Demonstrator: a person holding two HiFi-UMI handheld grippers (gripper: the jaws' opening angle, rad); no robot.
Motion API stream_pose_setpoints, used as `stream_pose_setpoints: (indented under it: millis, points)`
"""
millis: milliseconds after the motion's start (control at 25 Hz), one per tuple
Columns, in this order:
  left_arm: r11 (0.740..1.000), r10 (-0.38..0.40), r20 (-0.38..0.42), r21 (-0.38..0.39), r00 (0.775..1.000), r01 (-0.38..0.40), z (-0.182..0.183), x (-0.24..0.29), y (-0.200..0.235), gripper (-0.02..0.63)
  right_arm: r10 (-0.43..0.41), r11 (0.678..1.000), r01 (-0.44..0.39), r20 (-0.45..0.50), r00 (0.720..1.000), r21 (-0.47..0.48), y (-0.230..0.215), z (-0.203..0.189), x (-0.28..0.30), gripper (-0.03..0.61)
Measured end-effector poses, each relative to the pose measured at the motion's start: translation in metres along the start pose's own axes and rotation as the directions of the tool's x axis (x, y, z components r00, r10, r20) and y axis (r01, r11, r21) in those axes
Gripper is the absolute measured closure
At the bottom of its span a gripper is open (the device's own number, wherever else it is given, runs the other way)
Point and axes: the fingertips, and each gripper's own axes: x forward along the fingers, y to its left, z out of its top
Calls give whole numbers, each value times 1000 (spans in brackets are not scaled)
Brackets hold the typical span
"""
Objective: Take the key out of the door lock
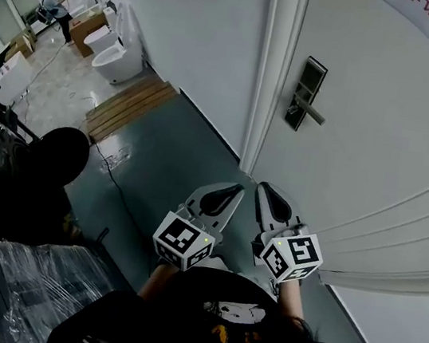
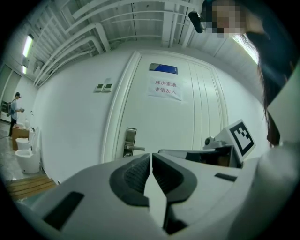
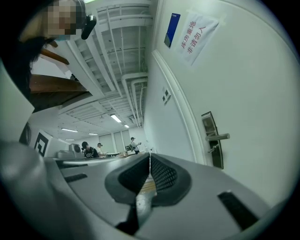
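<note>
Left tongs (image 2: pixel 151 158) and right tongs (image 3: pixel 149 158) were both closed on nothing, well apart from the door handle (image 3: pixel 220 137). The key (image 3: pixel 213 149) sat in the lock plate (image 3: pixel 217 159) just below that handle, untouched.

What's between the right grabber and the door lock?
Nothing. In the head view, only bare white door shows between the right gripper and the door lock.

The dark rectangular lock plate (image 1: pixel 307 92) sat upright on the white door (image 1: pixel 385 161), its silver lever (image 1: pixel 314 113) horizontal. A small key (image 3: pixel 213 149) stuck out just beneath.
</note>
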Motion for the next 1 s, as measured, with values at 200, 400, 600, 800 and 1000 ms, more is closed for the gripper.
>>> stream_pose_setpoints:
  millis: [200, 400, 600, 800, 1000]
  points:
    - [1000, 26, -12, -14, 1000, -26, -2, -19, 25, 594, -15, 1000, 15, 5, 1000, -5, 11, -3, 13, 574]
    - [999, 51, -10, -15, 999, -51, -2, -28, 41, 594, -3, 1000, 3, -7, 1000, 2, 16, -6, 27, 574]
    - [995, 91, -13, -30, 996, -92, -5, -37, 55, 594, 37, 999, -37, -23, 999, 16, 22, -10, 45, 574]
    - [985, 164, 12, -45, 986, -164, -2, -43, 82, 594, 101, 995, -100, -45, 994, 10, 31, -14, 71, 574]
    - [978, 201, 8, -49, 980, -200, -3, -37, 110, 594, 147, 989, -146, -53, 988, 24, 27, -13, 107, 574]
